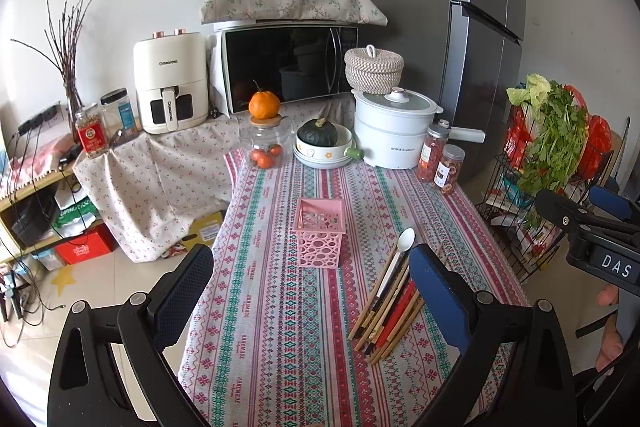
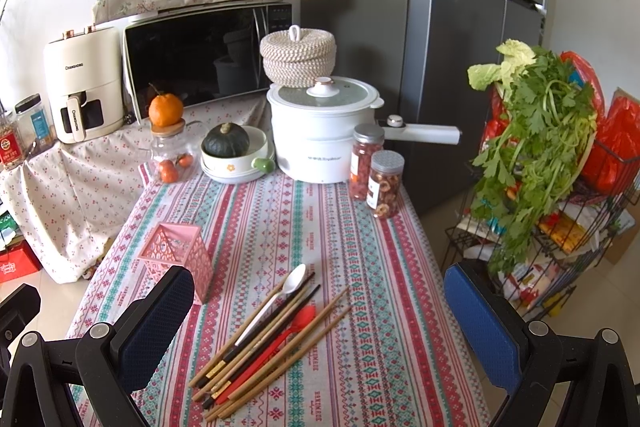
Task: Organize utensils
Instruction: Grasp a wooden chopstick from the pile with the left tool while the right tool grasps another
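Both your left claw [image 1: 312,291] and right claw [image 2: 320,311] gape empty above the worktop's [image 2: 360,247] chopsticks [image 2: 276,343] beside the pink holder [image 2: 176,259].

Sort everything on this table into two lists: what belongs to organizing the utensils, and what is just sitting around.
For the job:
- pink holder, upright and empty as far as visible
- chopsticks, loose pile
- white spoon
- red spoon

Just lying about:
- white pot
- woven basket
- two snack jars
- squash in bowl
- glass jar with oranges
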`<state>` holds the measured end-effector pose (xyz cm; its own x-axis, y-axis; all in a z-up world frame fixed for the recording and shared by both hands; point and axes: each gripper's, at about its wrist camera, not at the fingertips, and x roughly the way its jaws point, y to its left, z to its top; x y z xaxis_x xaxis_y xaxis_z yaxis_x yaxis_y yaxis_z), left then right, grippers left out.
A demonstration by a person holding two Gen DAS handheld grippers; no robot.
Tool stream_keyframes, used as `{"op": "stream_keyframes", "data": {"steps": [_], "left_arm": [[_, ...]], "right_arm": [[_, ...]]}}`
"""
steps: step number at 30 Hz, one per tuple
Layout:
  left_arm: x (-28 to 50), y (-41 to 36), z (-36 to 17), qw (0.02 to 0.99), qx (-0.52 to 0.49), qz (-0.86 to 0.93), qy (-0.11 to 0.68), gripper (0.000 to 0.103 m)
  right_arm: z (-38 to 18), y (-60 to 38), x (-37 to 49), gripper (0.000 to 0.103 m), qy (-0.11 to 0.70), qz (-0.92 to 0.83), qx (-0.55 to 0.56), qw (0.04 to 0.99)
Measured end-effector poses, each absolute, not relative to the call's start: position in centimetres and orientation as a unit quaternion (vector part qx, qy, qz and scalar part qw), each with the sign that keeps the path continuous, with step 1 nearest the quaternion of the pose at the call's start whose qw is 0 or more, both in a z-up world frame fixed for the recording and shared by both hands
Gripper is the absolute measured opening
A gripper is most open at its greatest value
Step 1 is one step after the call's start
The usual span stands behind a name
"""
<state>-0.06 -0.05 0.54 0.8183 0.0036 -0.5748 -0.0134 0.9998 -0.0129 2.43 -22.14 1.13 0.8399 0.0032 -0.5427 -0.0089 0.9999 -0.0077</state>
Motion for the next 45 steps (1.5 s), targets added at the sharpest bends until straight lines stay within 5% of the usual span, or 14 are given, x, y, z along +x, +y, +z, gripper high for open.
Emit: {"op": "stream_keyframes", "data": {"steps": [13,30,34,39,45], "left_arm": [[0.3,0.0,0.5,0.952,-0.008,0.003,0.307,0.100],[9.2,-3.6,-2.6,0.909,0.043,-0.091,0.404,0.099],[11.9,-5.7,-4.3,0.883,0.034,-0.137,0.447,0.098],[16.2,-9.1,-7.5,0.852,0.041,-0.159,0.497,0.077],[21.9,-12.6,-13.2,0.809,0.068,-0.154,0.563,0.036]], "right_arm": [[0.8,-22.5,3.4,0.103,0.300,0.007,0.004,0.954],[-3.8,-27.4,12.9,0.103,0.440,0.000,0.051,0.897],[-7.1,-29.0,15.3,0.090,0.484,0.011,0.081,0.871],[-11.0,-31.1,17.7,0.070,0.536,0.031,0.123,0.835],[-14.1,-32.6,20.1,0.056,0.562,0.034,0.150,0.813]]}}
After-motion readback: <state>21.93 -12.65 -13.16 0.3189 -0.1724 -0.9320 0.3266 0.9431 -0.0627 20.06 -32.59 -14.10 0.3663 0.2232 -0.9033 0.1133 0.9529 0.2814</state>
